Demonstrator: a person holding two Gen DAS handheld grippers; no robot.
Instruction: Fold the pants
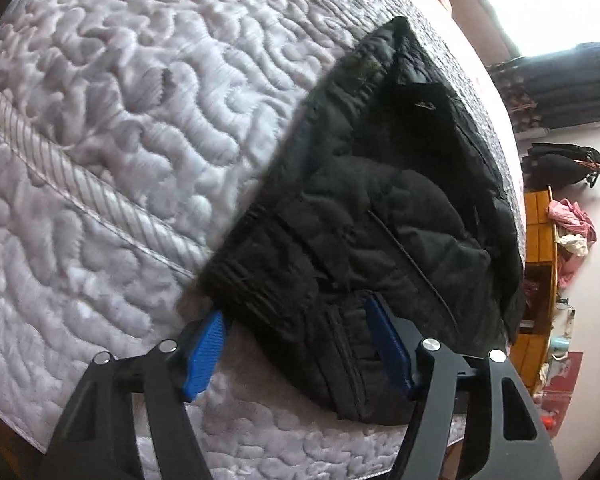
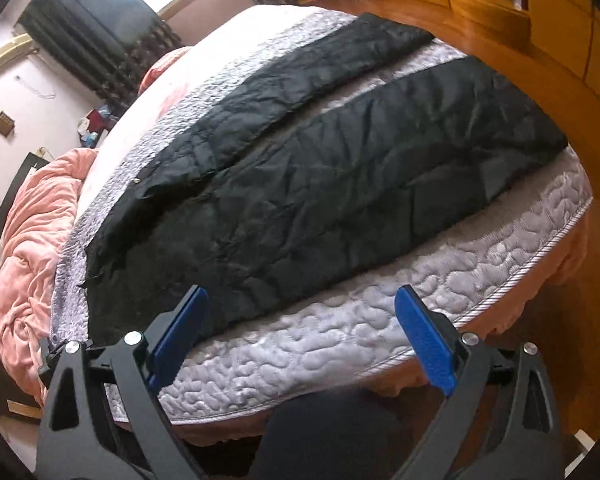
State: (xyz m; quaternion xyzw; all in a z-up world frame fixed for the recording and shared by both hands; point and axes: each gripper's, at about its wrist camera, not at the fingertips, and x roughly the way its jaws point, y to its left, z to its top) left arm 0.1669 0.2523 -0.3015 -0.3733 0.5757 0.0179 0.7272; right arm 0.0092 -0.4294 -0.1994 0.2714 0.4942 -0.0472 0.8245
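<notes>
Black quilted pants (image 2: 320, 168) lie spread on a grey quilted mattress (image 2: 340, 344), both legs stretched out toward the far right, a gap between them. In the left wrist view the waist end of the pants (image 1: 372, 208) lies near the mattress edge. My left gripper (image 1: 296, 340) is open, its blue pads on either side of the waistband's near corner, not closed on it. My right gripper (image 2: 300, 332) is open and empty, above the mattress's near edge, just short of the pants' side edge.
A pink blanket (image 2: 32, 248) is bunched at the left of the bed. Wooden cabinets (image 2: 520, 4) and a wooden floor (image 2: 572, 240) lie beyond the bed's right side. A bright window (image 1: 548, 4) and a shelf with clothes (image 1: 568, 232) are at the right.
</notes>
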